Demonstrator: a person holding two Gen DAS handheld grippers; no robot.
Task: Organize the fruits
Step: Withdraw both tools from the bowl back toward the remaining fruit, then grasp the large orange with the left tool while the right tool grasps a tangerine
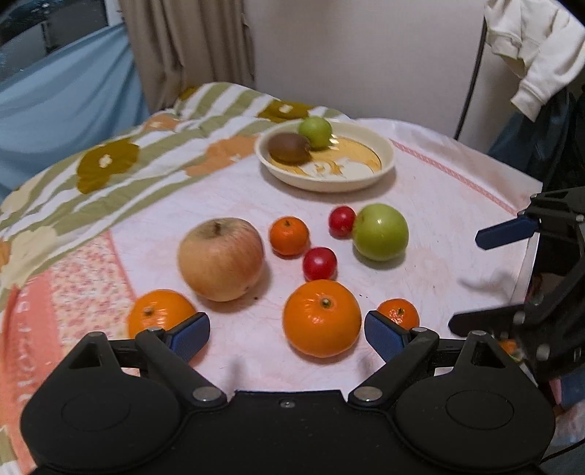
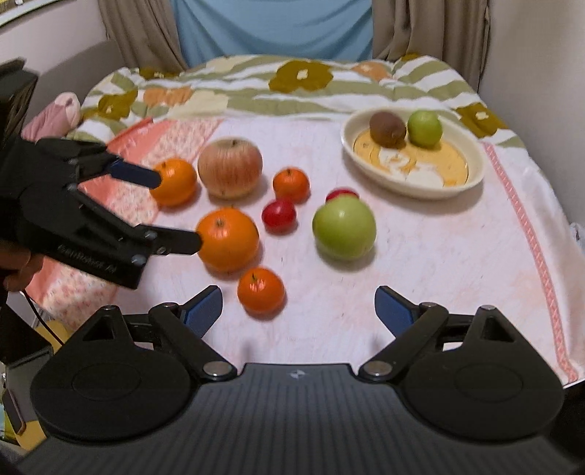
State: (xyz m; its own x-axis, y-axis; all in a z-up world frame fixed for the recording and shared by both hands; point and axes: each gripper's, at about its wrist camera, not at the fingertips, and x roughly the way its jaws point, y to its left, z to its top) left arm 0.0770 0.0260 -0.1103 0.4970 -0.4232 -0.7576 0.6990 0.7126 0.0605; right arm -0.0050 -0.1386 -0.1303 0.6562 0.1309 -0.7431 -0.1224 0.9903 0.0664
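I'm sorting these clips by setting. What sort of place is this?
Most likely a room in a home, not a lab. The fruit lies on a table under a flowered cloth, curtains hang behind it, and a white garment hangs at the wall. A household dish holds two fruits.

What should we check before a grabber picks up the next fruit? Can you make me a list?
1. Left gripper open and empty: ok.
2. Right gripper open and empty: ok.
3. Big orange lined up between the left gripper's jaws: ok, just ahead of them.
4. Room in the dish beside the kiwi and small green fruit: ok.
5. Grippers clear of each other: ok, apart.
6. Left pads touching the orange yet: cannot tell.
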